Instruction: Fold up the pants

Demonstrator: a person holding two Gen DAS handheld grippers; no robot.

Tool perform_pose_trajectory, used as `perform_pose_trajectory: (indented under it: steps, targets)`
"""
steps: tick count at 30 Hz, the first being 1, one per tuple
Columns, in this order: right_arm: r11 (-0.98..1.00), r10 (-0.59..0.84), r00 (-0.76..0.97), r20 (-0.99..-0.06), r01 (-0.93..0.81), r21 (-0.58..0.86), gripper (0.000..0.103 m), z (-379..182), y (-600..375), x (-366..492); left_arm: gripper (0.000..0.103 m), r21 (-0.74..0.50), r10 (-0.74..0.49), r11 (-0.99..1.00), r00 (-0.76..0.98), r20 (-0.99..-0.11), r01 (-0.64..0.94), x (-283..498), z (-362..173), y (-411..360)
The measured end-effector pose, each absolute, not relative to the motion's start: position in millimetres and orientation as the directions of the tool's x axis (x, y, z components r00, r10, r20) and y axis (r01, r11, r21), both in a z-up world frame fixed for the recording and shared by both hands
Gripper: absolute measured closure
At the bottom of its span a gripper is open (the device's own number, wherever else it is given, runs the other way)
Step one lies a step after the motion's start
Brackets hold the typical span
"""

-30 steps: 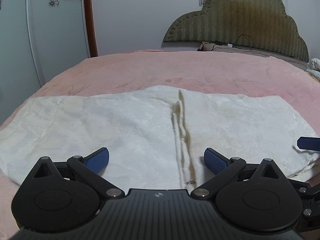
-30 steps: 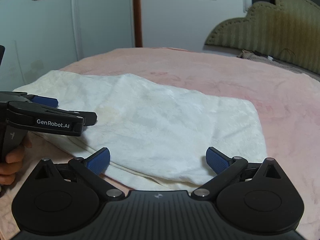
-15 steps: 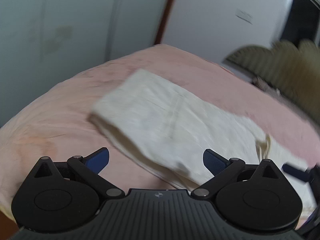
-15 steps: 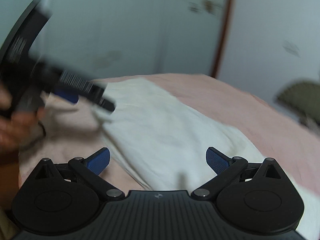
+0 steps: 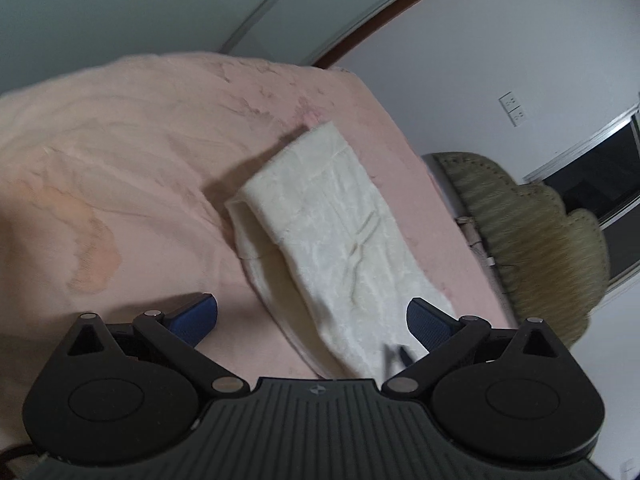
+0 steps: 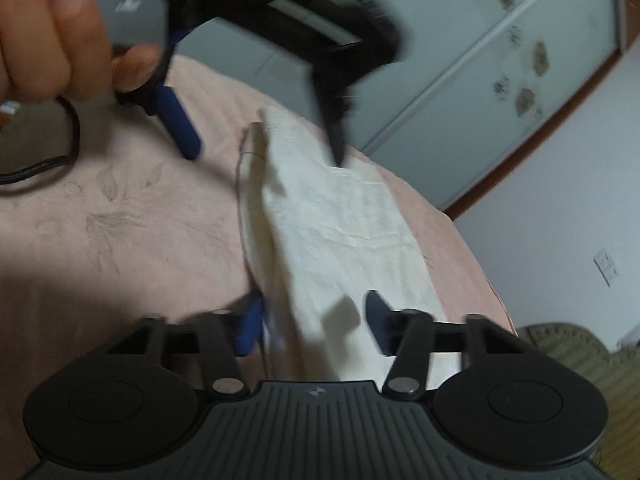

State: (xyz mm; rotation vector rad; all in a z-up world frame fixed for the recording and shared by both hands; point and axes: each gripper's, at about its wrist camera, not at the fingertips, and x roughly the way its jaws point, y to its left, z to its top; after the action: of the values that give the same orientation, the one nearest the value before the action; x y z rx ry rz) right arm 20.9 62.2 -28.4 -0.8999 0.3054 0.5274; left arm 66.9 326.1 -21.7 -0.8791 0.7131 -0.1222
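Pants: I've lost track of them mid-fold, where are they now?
The pants lie as a folded strip on the pink bed, running away from both tongs; in the left view the headboard is to their right.

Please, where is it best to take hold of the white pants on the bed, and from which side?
Probably at the near short end of the pants, pinching all layers together. The pants lie as a long folded strip on the pink bed; that end already sits between the open fingers of the right tool, so come in low from the near side.

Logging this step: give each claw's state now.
Left claw: open, holding nothing.
Right claw: partly closed around the pants; grip cannot be told.
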Motion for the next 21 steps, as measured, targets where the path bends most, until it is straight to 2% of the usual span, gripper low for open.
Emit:
perform_pose_trajectory:
  steps: [2, 4, 10, 13, 14, 17, 19, 21]
  targets:
    - [0.476, 0.308, 0.836, -0.454, -0.549, -0.687, 0.072, -32.0, 69.3, 21.5, 0.001, -0.787, -0.433, 0.593, 0.758, -0.489, -0.169, 72.8, -27.4, 325.4]
    - [0.505, 0.335, 0.826, -0.454, -0.564, -0.654, 0.076, -26.3, 66.5, 26.1, 0.001, -0.816, -0.453, 0.552, 0.759, -0.468, -0.174, 79.2, -32.0, 325.4]
    - [0.754, 0.501, 0.712, -0.492, -0.638, -0.155, 0.080, 21.8, 7.8, 76.4, 0.001, -0.882, -0.478, 0.428, 0.778, -0.407, -0.198, 106.6, -42.3, 325.5]
    - [0.690, 0.637, 0.537, -0.553, -0.717, 0.100, 0.078, 30.6, -16.7, 100.6, 0.001, -0.883, -0.472, 0.418, 0.781, -0.410, -0.211, 130.5, -40.9, 324.4]
    - [0.652, 0.689, 0.482, -0.541, -0.738, 0.174, 0.078, 32.7, -26.1, 105.0, 0.001, -0.884, -0.470, 0.414, 0.782, -0.410, -0.215, 137.6, -40.6, 325.5]
    - [0.656, 0.729, 0.504, -0.463, -0.706, 0.266, 0.078, 40.4, -53.4, 116.9, 0.002, -0.888, -0.474, 0.392, 0.775, -0.419, -0.240, 154.3, -43.0, 329.6]
    - [0.742, 0.652, 0.574, -0.495, -0.619, 0.259, 0.078, 36.3, -63.3, 131.3, 0.004, -0.881, -0.468, 0.402, 0.771, -0.432, -0.250, 162.7, -42.0, 331.6]
    - [0.804, 0.555, 0.597, -0.580, -0.563, 0.190, 0.078, 21.2, -63.0, 144.4, 0.009, -0.867, -0.465, 0.434, 0.763, -0.448, -0.245, 169.7, -39.5, 332.0]
